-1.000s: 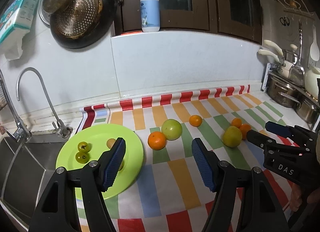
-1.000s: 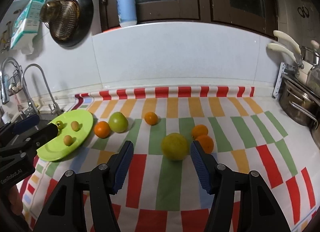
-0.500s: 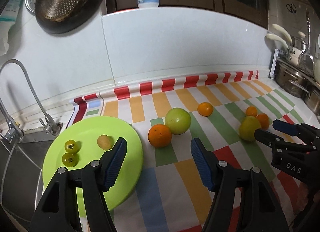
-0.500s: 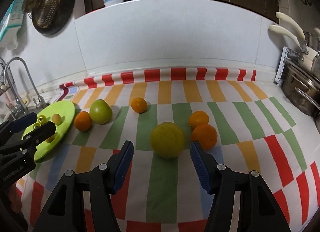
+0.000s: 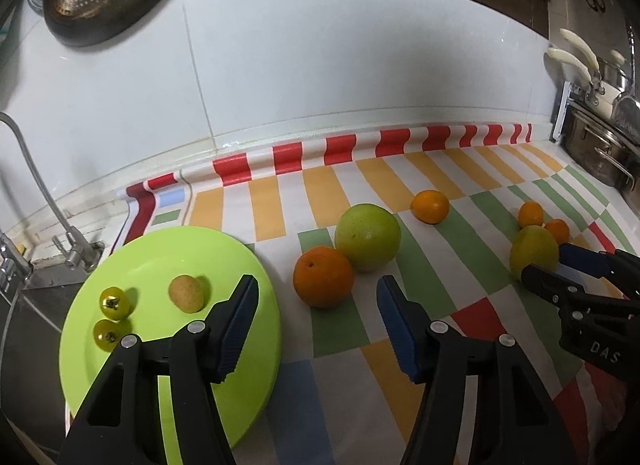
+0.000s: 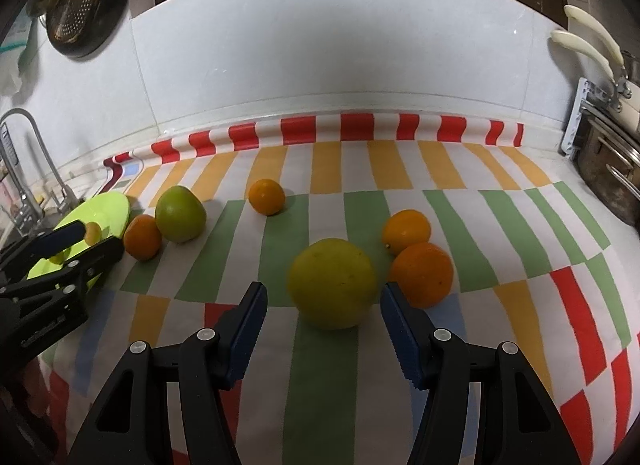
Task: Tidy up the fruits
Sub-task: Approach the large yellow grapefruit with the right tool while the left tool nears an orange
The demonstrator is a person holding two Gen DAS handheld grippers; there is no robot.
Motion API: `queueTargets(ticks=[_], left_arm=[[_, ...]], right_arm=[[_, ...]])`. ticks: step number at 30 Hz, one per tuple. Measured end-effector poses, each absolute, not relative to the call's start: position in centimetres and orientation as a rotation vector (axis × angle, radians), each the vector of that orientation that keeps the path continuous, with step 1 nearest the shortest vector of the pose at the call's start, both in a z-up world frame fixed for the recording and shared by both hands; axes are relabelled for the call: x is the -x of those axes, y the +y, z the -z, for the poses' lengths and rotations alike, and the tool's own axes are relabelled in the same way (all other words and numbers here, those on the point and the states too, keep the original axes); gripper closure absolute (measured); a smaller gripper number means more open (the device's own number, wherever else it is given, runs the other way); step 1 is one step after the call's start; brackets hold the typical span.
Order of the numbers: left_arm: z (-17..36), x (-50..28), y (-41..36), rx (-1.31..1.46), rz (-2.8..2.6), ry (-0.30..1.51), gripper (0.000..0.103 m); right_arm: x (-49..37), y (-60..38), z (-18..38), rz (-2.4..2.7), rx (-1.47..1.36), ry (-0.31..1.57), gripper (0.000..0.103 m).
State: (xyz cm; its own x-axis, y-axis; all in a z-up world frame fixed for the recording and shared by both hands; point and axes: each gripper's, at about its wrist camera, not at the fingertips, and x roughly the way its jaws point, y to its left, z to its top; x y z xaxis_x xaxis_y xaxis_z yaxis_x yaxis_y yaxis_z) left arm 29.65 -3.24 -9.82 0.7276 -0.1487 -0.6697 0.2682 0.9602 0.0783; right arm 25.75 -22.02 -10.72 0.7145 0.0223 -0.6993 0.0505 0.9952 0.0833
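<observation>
While both grippers hover over the striped mat, step looks like approach/pre-grasp: left gripper (image 5: 316, 329) closing w/ nothing between jaws, aimed at round orange fruit (image 5: 323, 276) beside lime-green round plate (image 5: 256, 345); right gripper (image 6: 322, 325) open, flanking big yellow-green round fruit (image 6: 333, 283), not touching. Next prob needs lowering, then squeezing.

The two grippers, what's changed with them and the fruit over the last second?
Both came down and closer: the left gripper, jaws closing and empty, toward the orange; the right gripper toward the yellow fruit, untouched. Nothing grasped; fruit and green plate stayed put.
</observation>
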Motion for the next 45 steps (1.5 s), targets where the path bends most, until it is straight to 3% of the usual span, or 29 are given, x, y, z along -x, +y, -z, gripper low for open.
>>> queueTargets(ticks=[19,26,45], left_arm=[[12.1,-32.8,-4.2,-0.179,0.253,0.785,0.060],[12.3,-33.1,-4.1,-0.167,0.251,0.797,0.062],[9.4,-29.4,-3.2,-0.125,0.241,0.755,0.062]], right_arm=[[-27.3,-21.6,11.6,0.036,-0.084,0.800,0.043],[-27.7,-21.6,11.5,0.043,-0.071,0.796,0.050],[-26.2,-19.9,8.9,-0.032,-0.059,0.738,0.050]])
